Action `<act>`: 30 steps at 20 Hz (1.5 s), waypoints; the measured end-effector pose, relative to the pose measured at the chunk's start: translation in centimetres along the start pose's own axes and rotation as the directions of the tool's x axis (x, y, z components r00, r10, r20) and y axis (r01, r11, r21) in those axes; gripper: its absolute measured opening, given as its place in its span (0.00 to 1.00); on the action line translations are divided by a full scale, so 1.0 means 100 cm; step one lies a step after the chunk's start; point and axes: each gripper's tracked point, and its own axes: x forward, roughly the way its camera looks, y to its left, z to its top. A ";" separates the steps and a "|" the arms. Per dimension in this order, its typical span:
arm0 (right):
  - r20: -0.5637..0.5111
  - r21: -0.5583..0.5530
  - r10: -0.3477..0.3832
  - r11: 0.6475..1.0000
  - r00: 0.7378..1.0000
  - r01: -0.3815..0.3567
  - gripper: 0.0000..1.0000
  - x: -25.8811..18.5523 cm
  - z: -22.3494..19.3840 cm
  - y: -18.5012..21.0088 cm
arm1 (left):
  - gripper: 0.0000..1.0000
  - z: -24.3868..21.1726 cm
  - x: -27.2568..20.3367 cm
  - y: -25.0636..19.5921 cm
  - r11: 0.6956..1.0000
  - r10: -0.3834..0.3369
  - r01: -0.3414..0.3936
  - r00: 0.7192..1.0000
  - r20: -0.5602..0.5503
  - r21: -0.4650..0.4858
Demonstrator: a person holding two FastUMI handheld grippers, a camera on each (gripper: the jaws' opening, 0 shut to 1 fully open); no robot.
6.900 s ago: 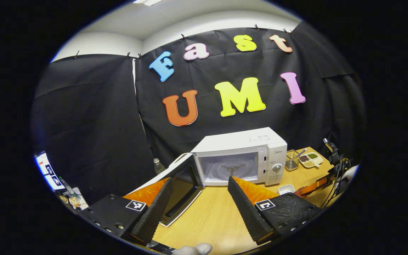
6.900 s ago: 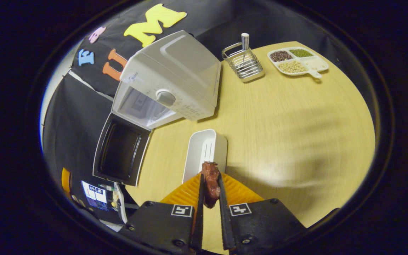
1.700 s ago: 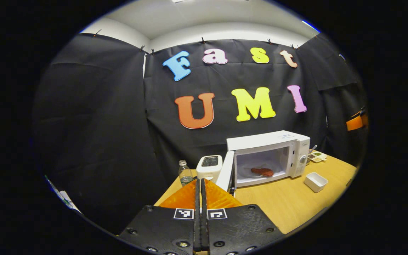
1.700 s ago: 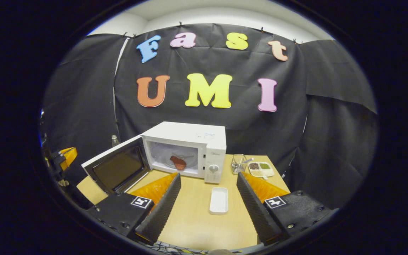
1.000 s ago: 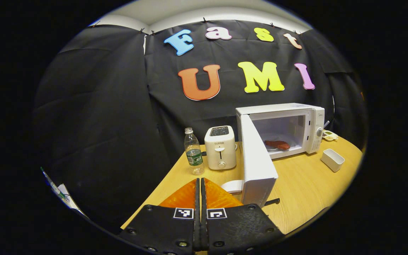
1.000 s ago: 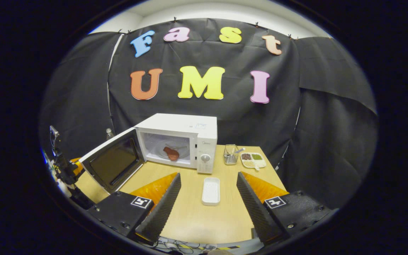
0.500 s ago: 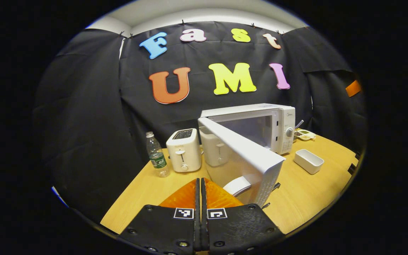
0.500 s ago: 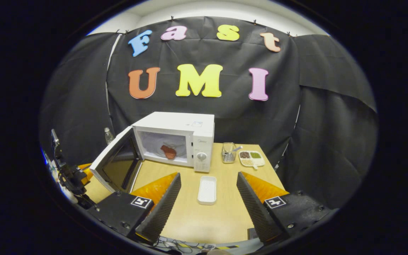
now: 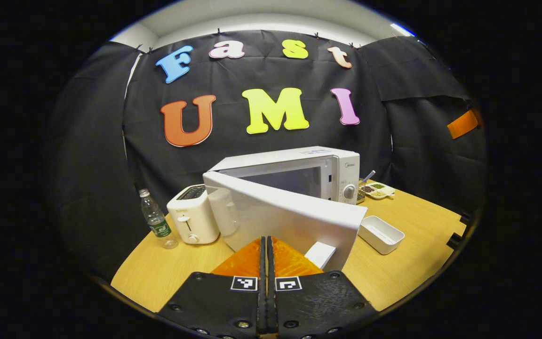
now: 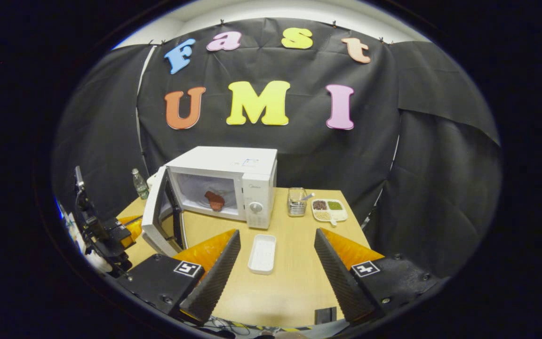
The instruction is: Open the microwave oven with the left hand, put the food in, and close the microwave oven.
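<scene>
The white box-shaped microwave oven [image 10: 226, 181] stands on the round light-wood desk [image 10: 294, 278], against the black cloth wall, and its white door [image 9: 280, 216] is swung partway, neither wide open nor latched. Inside the oven, on the turntable, lies the reddish-brown piece of food [image 10: 214, 200], seen through the gap in the right gripper view. The left tongs [image 9: 267, 245] are pressed together with nothing between them, their tips just at the outer face of the door beside its white handle [image 9: 320, 254]; whether they touch it cannot be told. The right tongs [image 10: 275, 256] are spread wide and empty, held in front of the oven. Between them, in front of the oven, sits a white oblong plastic tray [image 10: 262, 254]. To the oven's left are a white toaster [image 9: 192, 214] and a clear plastic water bottle [image 9: 155, 225]; to its right, a wire rack [image 10: 295, 201] and a white divided dish of beans [image 10: 330, 209].
</scene>
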 end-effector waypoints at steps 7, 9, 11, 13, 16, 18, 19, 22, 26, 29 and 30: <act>-0.029 0.004 -0.011 1.000 1.000 0.011 1.00 0.030 0.002 -0.047 | 0.00 0.011 0.047 -0.055 0.999 -0.050 0.050 0.999 0.001 -0.003; -0.038 0.009 -0.004 1.000 0.999 0.005 1.00 0.040 0.001 -0.057 | 0.00 0.012 0.062 -0.066 0.999 -0.054 0.054 0.999 0.003 0.001; -0.049 0.000 -0.001 1.000 0.999 0.001 1.00 0.050 0.001 -0.069 | 0.00 0.015 0.078 -0.075 0.999 -0.052 0.052 0.999 0.001 -0.004; -0.056 -0.003 0.006 1.000 0.998 -0.007 1.00 0.061 0.004 -0.078 | 0.00 0.018 0.095 -0.084 0.999 -0.050 0.050 0.999 0.002 -0.005; -0.061 0.003 0.020 1.000 0.998 -0.020 0.93 0.077 0.006 -0.089 | 0.00 0.021 0.119 -0.095 0.999 -0.054 0.054 0.999 0.001 0.008; -0.063 0.008 0.029 1.000 0.998 -0.029 0.93 0.087 0.008 -0.095 | 0.00 0.024 0.134 -0.100 0.999 -0.049 0.049 0.999 0.002 0.013; -0.065 0.010 0.032 0.999 0.997 -0.032 0.93 0.091 0.009 -0.099 | 0.00 0.025 0.141 -0.102 0.999 -0.046 0.046 0.999 0.002 0.013; -0.071 0.014 0.044 0.999 0.996 -0.043 0.93 0.102 0.007 -0.106 | 0.00 0.028 0.162 -0.107 0.999 -0.036 0.036 0.999 0.000 0.002; -0.077 0.030 0.057 0.998 0.995 -0.055 0.93 0.112 0.004 -0.112 | 0.00 0.034 0.182 -0.111 1.000 -0.027 0.027 1.000 0.003 0.000; -0.085 0.035 0.060 0.998 0.995 -0.057 0.93 0.113 0.001 -0.118 | 0.00 0.039 0.196 -0.111 1.000 -0.019 0.019 1.000 -0.001 -0.015; -0.085 0.036 0.060 0.998 0.995 -0.057 0.93 0.113 0.000 -0.119 | 0.00 0.040 0.199 -0.110 1.000 -0.013 0.013 1.000 -0.005 -0.026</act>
